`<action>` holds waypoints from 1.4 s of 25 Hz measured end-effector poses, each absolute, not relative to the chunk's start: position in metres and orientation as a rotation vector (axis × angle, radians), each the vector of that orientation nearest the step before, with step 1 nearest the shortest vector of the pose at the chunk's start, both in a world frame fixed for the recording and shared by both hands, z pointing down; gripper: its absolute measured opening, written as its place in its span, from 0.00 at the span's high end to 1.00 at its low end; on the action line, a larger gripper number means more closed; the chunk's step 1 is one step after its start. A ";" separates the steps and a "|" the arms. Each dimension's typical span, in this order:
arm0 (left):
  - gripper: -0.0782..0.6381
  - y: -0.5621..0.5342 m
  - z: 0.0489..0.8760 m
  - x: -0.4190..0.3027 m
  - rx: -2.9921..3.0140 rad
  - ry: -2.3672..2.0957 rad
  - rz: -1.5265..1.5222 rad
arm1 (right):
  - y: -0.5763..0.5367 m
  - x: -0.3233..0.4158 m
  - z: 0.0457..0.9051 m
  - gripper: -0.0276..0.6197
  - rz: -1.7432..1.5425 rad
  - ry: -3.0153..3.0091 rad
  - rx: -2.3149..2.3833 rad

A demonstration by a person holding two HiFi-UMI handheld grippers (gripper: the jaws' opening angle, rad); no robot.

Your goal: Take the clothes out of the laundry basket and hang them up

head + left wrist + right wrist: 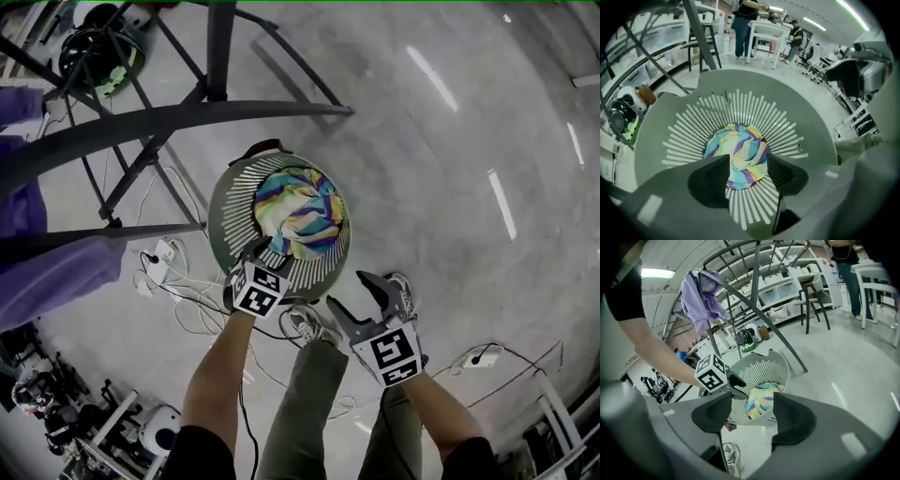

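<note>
A round grey slatted laundry basket (225,202) stands on the floor with a crumpled pastel-striped cloth (298,211) in its bottom. My left gripper (265,251) reaches in over the near rim, jaws open. In the left gripper view the cloth (740,154) shows between the two pads of that gripper (747,176), and the pads are not closed on it. My right gripper (361,298) hangs open outside the basket, at its near right, with nothing between its jaws. Its own view looks past the gripper (752,416) at the basket (761,369), the cloth (761,397) and the left gripper's marker cube (711,372).
A dark metal drying rack (187,117) rises behind and left of the basket, with purple garments (56,272) hanging on it. Cables and a power strip (159,262) lie on the floor left of the basket. The person's shoes (314,323) stand just below it. People stand at a white table (759,28) far off.
</note>
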State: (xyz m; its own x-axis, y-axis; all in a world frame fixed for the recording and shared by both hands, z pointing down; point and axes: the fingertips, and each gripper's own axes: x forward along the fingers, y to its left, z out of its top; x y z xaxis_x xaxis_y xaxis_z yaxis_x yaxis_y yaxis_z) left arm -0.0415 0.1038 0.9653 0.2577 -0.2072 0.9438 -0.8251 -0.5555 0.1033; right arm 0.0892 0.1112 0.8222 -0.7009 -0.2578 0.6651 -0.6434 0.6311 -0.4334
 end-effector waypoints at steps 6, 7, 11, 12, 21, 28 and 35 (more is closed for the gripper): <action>0.58 0.103 1.018 -0.042 1.926 -0.771 1.486 | 0.119 0.108 0.831 0.54 0.936 -2.292 0.777; 0.58 0.103 1.026 -0.042 1.919 -0.750 1.502 | 0.119 0.110 0.833 0.54 0.942 -2.294 0.790; 0.58 0.100 1.052 -0.042 1.900 -0.703 1.552 | 0.116 0.112 0.837 0.54 0.965 -2.305 0.836; 0.58 0.099 1.057 -0.041 1.902 -0.691 1.566 | 0.115 0.112 0.838 0.54 0.968 -2.308 0.842; 0.58 0.113 1.103 -0.046 1.855 -0.592 1.653 | 0.117 0.123 0.847 0.55 0.996 -2.276 0.870; 0.83 0.116 1.110 -0.049 1.833 -0.570 1.669 | 0.120 0.137 0.854 0.55 1.013 -2.235 0.899; 0.86 0.106 1.065 -0.031 1.896 -0.629 1.534 | 0.117 0.133 0.841 0.55 0.972 -2.257 0.883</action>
State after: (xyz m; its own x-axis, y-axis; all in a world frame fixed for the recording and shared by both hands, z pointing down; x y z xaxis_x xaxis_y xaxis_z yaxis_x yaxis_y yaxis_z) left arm -0.0312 0.1061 1.0645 0.2148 0.0146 0.9765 -0.6957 -0.6994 0.1635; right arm 0.1333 0.1173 0.8409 -0.6494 -0.3564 0.6718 -0.7329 0.5289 -0.4279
